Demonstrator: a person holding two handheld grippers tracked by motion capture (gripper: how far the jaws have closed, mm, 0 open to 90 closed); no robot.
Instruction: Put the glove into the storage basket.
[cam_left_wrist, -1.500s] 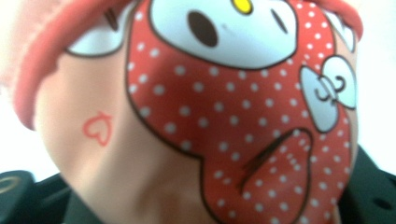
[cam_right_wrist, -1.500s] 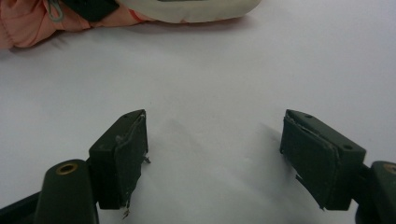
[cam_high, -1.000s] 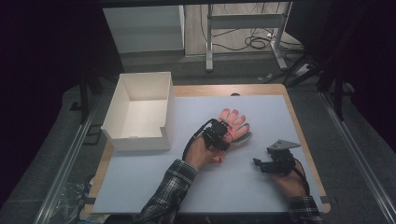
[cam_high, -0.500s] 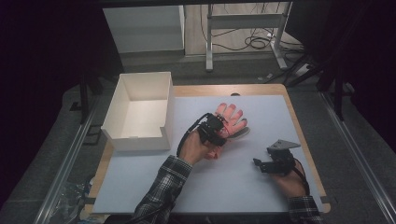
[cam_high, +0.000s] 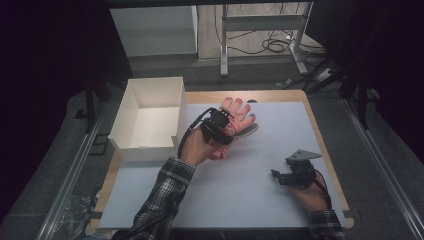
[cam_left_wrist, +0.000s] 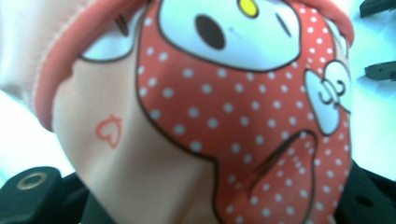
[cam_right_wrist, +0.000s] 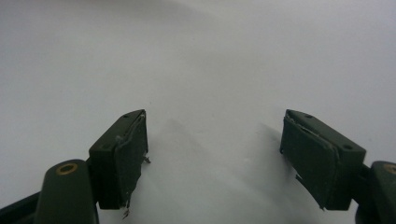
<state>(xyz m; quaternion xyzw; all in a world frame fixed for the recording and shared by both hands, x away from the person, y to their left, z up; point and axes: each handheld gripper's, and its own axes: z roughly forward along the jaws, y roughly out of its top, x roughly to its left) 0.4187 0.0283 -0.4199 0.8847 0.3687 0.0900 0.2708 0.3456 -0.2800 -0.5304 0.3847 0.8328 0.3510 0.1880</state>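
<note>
The left gripper pinches a pink glove with a red dotted print, held clear above the tabletop beside the white box. The right gripper rests with jaws spread, nothing between them.

Both sleeves are dark plaid flannel. The left gripper is black with a looping black cable; the right gripper carries a grey three-cornered plate and brass-ringed screws.

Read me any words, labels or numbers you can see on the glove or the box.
None: no letters or numbers can be read.
Pink glove: only pictures, a small outlined heart, a white cartoon face, white dots on red.
White box: plain, no label visible.
</note>
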